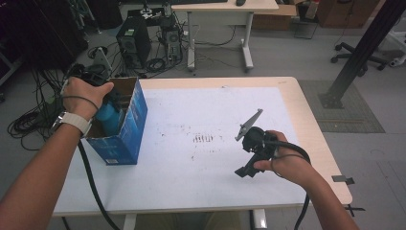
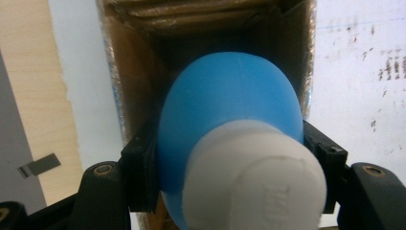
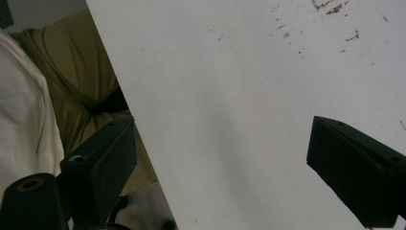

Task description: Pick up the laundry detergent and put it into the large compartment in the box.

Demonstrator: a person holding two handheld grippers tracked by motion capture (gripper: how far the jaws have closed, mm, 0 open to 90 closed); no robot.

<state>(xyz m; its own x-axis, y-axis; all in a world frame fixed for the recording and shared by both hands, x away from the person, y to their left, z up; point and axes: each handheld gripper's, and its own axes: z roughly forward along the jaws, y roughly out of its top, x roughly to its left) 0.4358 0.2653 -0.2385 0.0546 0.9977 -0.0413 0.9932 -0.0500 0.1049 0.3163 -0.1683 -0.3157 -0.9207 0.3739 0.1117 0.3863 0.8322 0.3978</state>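
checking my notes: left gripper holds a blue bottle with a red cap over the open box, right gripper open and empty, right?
Not quite: the cap is white, not red, as the left gripper view shows. The rest holds: the left gripper grips the blue bottle over the open box, and the right gripper is open and empty.

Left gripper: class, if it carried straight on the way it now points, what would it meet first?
The left gripper, shut on the blue bottle, points down into the open blue box. The bottle would probably meet the box's cardboard floor first, though depth is unclear.
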